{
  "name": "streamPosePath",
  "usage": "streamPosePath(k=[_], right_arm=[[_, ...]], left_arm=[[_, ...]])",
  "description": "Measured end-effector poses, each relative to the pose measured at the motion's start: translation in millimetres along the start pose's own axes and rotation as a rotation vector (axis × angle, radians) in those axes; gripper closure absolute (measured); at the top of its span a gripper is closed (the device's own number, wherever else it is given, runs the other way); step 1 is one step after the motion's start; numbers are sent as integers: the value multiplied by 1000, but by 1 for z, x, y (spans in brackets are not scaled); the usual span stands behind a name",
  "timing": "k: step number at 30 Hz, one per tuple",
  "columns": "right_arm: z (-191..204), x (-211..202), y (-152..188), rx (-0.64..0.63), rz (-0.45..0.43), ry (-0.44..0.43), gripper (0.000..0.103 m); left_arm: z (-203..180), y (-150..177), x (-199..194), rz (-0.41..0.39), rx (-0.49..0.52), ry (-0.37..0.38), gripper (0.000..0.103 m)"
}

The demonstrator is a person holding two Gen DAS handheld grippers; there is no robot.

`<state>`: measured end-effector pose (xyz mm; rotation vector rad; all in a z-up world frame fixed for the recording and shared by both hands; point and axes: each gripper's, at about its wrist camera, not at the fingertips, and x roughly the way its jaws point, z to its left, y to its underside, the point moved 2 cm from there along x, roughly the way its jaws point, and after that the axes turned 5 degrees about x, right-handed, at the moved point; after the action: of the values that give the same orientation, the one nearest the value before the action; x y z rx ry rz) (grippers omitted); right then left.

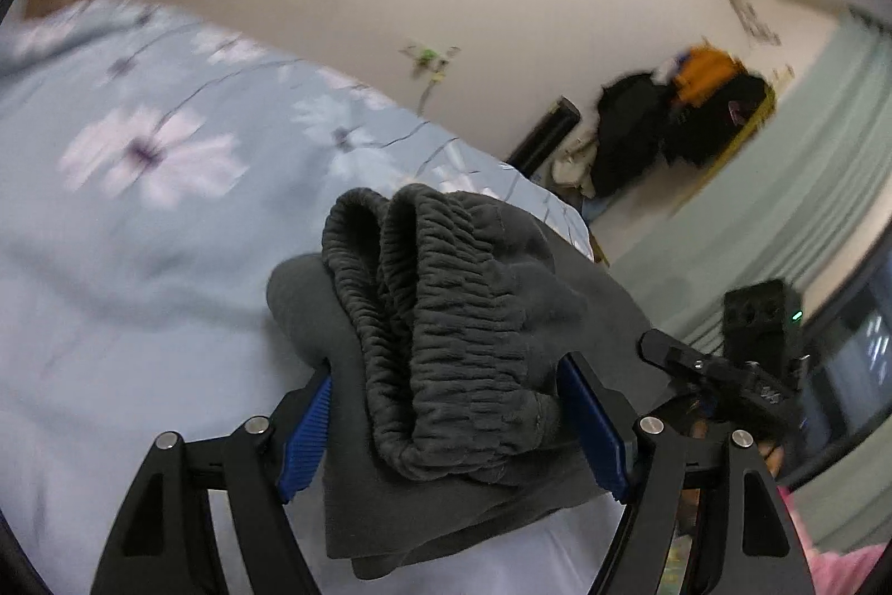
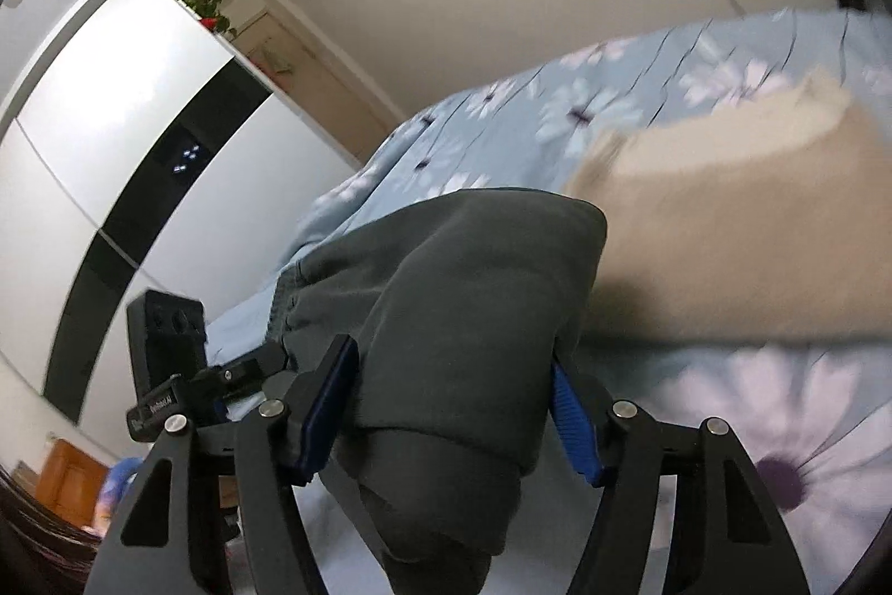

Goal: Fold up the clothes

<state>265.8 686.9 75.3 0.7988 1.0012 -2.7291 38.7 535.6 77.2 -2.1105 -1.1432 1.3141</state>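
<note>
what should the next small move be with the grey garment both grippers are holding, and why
Probably carry it across and lower it onto the floral bedspread. The left gripper clamps the bunched elastic waistband of the grey garment, the right gripper clamps another folded part, and the bundle hangs above the bed, beside the beige garment lying there.

A: Count of clothes?
B: Two: one dark grey fleece garment with ribbed elastic waistband (image 1: 446,316), one folded beige fabric piece (image 2: 741,227).
A: Grippers?
B: Two black ones, blue pads: left gripper (image 1: 451,427), right gripper (image 2: 454,405).
A: Bedding?
B: One pale blue floral bedsheet (image 1: 139,204).
</note>
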Motion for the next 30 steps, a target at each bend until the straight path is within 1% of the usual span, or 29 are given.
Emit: streamPosePath(k=[2, 6, 8, 10, 12, 13, 15, 17, 19, 22, 24, 26, 27, 28, 30], right_arm=[[-11, -9, -17, -28, -23, 39, 35], [-44, -23, -61, -46, -83, 116, 35], [-58, -27, -79, -52, -111, 150, 35], [-78, -30, -95, -61, -142, 197, 35], [-99, -29, -105, -59, -165, 247, 35], [-110, -26, -106, -45, -164, 268, 35], [-138, -12, -99, 15, -126, 310, 35], [-153, -2, -87, 40, -103, 324, 35], [-160, 2, -75, 48, -101, 321, 35], [-159, -4, -70, 39, -100, 316, 35], [-149, -12, -71, 4, -96, 349, 35], [-140, -24, -78, -41, -114, 374, 35], [-134, -30, -82, -64, -128, 385, 35], [-130, -34, -88, -80, -139, 390, 35], [-121, -35, -100, -105, -141, 402, 35]], left_arm=[[-14, -22, 27, -12, 70, 3, 24], [-29, -53, 78, -49, 106, 45, 24], [-36, -62, 108, -57, 138, 49, 24], [-41, -64, 138, -59, 161, 45, 24], [-42, -61, 171, -34, 156, 41, 24], [-40, -56, 185, -8, 147, 36, 24], [-36, -42, 202, 33, 137, 29, 24], [-32, -27, 206, 56, 141, 34, 24], [-31, -21, 200, 64, 148, 40, 24], [-29, -14, 188, 69, 152, 48, 24], [-28, -21, 170, 31, 137, 37, 23], [-29, -32, 147, -27, 136, 15, 23], [-35, -39, 139, -56, 145, 15, 23], [-44, -48, 132, -77, 158, 25, 23], [-66, -60, 131, -76, 195, 73, 23]])
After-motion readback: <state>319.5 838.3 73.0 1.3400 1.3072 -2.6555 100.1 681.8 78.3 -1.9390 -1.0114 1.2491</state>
